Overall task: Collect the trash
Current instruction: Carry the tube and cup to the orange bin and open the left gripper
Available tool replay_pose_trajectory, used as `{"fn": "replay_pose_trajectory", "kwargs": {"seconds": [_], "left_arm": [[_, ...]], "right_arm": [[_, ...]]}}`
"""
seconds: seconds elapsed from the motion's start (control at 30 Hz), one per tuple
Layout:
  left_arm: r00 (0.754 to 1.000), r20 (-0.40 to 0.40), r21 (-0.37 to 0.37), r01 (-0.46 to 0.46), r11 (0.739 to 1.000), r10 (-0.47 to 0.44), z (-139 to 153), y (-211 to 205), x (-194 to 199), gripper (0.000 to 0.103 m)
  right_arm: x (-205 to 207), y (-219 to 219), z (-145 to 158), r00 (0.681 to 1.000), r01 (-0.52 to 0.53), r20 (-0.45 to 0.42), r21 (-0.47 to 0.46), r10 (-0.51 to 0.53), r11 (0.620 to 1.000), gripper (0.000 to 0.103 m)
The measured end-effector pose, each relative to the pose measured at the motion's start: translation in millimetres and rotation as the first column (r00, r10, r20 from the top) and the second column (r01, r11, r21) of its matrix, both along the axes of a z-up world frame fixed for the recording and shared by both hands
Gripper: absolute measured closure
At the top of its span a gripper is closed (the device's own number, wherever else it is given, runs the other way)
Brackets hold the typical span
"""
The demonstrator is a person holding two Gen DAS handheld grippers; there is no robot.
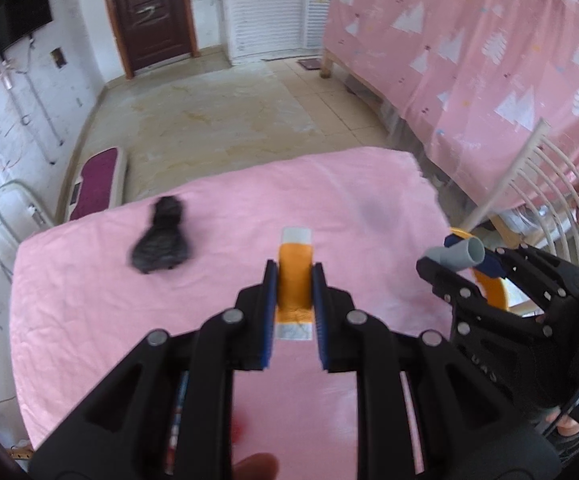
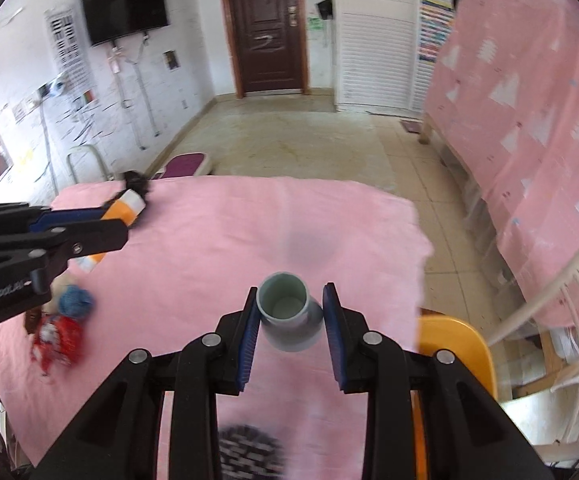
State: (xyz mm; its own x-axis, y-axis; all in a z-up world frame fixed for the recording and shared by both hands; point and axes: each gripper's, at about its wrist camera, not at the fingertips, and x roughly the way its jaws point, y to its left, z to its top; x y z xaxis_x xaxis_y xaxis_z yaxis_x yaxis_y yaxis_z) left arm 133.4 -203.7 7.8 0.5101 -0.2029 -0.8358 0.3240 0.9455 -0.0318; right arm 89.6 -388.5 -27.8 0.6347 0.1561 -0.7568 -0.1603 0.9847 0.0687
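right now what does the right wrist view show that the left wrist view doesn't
Only the right wrist view shows the wall-mounted TV whole, the blue yarn ball, the red wrapper and the grey pipe fitting's open mouth. Only the left wrist view shows the orange packet head-on between the left hand-held gripper fingers. Both share the pink tablecloth, the black crumpled bag, the packet, the fitting in the right hand-held gripper and the brown door.
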Motion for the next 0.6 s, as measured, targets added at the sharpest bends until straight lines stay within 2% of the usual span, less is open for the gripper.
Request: {"fn": "replay_pose_trajectory", "kwargs": {"seconds": [0.23,0.6], "left_arm": [[0.997,-0.007,0.009,0.080,0.997,-0.080,-3.1,-66.6,-9.4,0.087],[0.982,-0.039,-0.002,0.185,0.983,-0.185,-15.3,-153.5,-18.6,0.087]], "right_arm": [[-16.6,-71.3,-12.6,0.996,0.092,-0.006,0.020,-0.092,0.996,0.082],[-29.0,-142.2,-36.9,0.979,0.203,-0.036,0.056,-0.202,0.977,0.082]]}}
